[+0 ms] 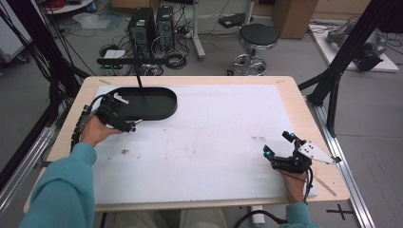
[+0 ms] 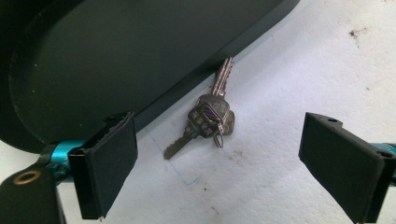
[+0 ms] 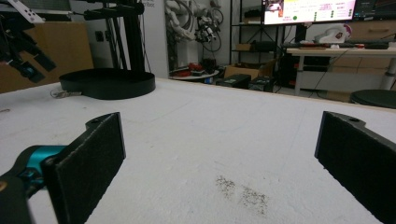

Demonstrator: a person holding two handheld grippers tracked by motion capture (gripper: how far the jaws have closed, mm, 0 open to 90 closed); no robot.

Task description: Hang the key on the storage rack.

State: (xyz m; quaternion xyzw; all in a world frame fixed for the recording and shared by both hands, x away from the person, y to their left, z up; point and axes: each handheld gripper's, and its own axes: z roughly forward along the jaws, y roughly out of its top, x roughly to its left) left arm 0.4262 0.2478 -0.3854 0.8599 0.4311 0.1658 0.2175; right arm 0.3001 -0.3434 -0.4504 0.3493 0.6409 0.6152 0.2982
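Keys point(image 2: 210, 116) are lying on the white table cover point(image 1: 214, 142), a small bunch on a ring, fanned out just beside the outer wall of the black oval tray point(image 1: 157, 111), with the tip of the longest key touching or nearly touching that wall. Some stamped characters are showing on the head of one key, but they are too small to read. Over at the left, the left gripper point(image 1: 124, 114) is hanging right above that bunch at the near edge of the tray; in the left gripper view its two black pads are standing wide apart, one over the tray's rim, the other over bare cover, the keys lying between them and lower down, nothing pressed. Moving across the middle, the white cover is showing a few dark smudges. At the right, the right gripper point(image 1: 278, 145) is resting low near the table's near right corner, well apart from the keys and the tray, its jaws spread wide with nothing between them. In the right gripper view a monitor point(image 3: 308, 10) is glowing in the background with coloured panels, its writing too blurred to read.
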